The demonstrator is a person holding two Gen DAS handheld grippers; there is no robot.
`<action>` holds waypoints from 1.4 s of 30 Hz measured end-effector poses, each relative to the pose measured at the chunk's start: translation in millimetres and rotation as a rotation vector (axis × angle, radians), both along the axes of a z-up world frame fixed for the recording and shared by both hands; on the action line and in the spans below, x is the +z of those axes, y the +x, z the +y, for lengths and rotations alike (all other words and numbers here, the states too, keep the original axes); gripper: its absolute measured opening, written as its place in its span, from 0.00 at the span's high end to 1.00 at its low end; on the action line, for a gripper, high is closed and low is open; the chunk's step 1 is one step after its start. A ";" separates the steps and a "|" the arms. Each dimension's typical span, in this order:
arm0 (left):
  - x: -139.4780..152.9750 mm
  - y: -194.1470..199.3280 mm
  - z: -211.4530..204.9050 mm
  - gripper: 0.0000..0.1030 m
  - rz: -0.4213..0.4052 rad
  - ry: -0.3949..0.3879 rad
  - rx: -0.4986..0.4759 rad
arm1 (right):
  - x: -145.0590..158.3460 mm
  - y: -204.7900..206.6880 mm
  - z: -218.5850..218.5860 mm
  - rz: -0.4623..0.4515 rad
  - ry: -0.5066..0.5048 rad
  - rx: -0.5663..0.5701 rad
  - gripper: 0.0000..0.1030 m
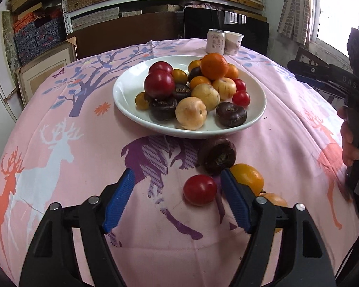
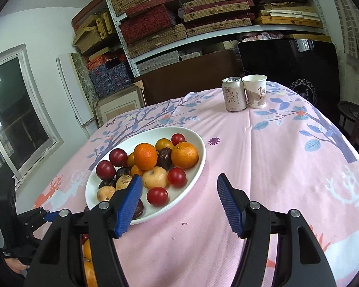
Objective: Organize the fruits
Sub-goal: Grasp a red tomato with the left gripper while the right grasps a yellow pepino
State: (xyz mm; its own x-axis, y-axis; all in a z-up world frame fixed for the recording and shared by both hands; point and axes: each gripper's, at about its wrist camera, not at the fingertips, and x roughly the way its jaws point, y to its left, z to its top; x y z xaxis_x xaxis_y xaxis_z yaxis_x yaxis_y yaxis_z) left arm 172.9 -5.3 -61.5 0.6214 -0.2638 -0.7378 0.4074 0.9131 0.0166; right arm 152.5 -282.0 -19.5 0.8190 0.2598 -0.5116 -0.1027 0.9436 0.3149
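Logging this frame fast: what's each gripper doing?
Left gripper: open, empty, red tomato between its fingers.
Right gripper: open, holding nothing.

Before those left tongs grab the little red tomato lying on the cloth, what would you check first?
1. Left tongs open: ok, nothing held.
2. Red tomato between the fingers: ok, close to the right-side finger.
3. Neighbours clear: not ok, yellow fruit and dark chestnut crowd that finger.
4. Room on the white plate: ok, bare patch at its left.
5. Right tongs out of the way: ok, open over the plate's edge.
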 end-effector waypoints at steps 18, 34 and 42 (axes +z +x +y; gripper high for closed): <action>-21.0 2.1 -21.2 0.60 0.073 0.054 -0.083 | -2.0 -1.3 10.8 0.010 -0.046 0.042 0.36; -13.5 3.0 -11.8 0.71 0.051 -0.010 -0.059 | -5.1 -0.9 15.5 0.024 -0.065 0.050 0.36; -2.1 5.7 4.7 0.71 -0.001 -0.037 0.027 | -14.5 -20.5 56.9 0.110 -0.055 0.324 0.36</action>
